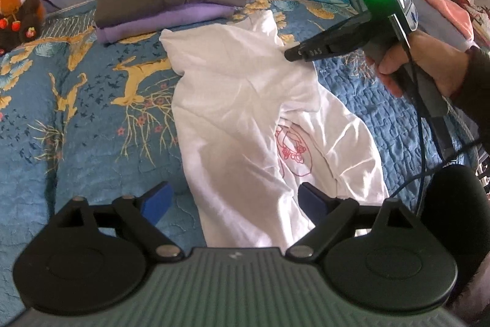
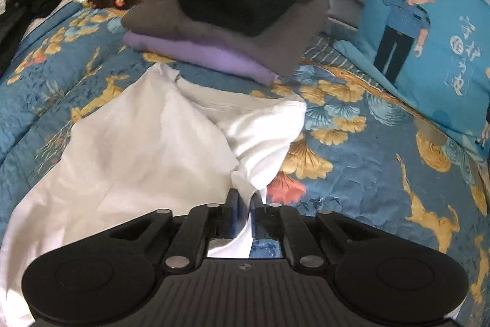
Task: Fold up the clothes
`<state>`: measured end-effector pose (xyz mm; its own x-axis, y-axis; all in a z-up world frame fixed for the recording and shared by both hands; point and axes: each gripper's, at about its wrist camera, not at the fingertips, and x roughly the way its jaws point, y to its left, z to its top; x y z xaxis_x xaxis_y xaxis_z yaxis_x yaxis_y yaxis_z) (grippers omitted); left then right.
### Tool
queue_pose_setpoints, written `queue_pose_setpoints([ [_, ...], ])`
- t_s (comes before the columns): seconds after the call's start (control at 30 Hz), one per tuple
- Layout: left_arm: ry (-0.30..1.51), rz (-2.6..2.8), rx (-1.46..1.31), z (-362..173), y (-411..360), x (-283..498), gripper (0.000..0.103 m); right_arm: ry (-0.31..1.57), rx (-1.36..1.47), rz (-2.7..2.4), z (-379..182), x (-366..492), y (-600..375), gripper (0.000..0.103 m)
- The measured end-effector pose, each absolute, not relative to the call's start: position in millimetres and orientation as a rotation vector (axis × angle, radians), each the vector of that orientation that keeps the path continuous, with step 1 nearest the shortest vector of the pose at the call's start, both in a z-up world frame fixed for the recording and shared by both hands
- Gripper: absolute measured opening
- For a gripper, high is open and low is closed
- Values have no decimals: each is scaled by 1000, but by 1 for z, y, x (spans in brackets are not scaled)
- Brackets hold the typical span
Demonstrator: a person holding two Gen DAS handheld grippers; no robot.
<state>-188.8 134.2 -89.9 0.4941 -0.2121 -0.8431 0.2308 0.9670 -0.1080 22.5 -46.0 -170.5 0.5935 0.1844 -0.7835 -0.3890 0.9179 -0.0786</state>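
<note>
The right tongs (image 2: 244, 215) pinch an edge of the white T-shirt (image 1: 245, 112) at lower centre of the frame. The left tongs (image 1: 234, 199) hang spread over its lower end. To fold cleanly, I judge the pinched edge should travel taut and level, with the left tongs steadying the cloth on the bed (image 1: 76, 112).

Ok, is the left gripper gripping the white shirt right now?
No, the left gripper is open above the white shirt, its blue pads spread apart.

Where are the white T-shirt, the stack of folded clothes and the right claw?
White cotton T-shirt with red print (image 1: 245, 112): left wrist view, on its middle.
Stack of folded black, grey and purple clothes (image 2: 232, 29): right wrist view, on the grey layer.
Right claw (image 2: 244, 212): right wrist view, between fingertips pinching white fabric.
</note>
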Motion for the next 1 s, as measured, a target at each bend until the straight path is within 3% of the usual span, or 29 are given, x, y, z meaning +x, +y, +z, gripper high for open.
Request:
queue_pose_setpoints([
  [0.17,1030,-273,21,-97,130,-189,91,748,-213,246,-144,-4,-51,29],
  [0.37,1055,-288,31,-110,116,-187,91,676,-257,480,-145,-57,-31,29],
  [0.5,1080,-296,40,-119,112,-191,91,892,-302,477,-185,-51,-21,23],
  [0.63,1103,-303,50,-129,109,-195,91,934,-168,443,-192,-44,-39,28],
  [0.87,1144,-314,67,-145,103,-202,92,804,-63,491,-155,-67,-48,29],
  [1.0,1113,-311,79,-133,106,-203,92,811,-139,544,-162,-69,-29,32],
])
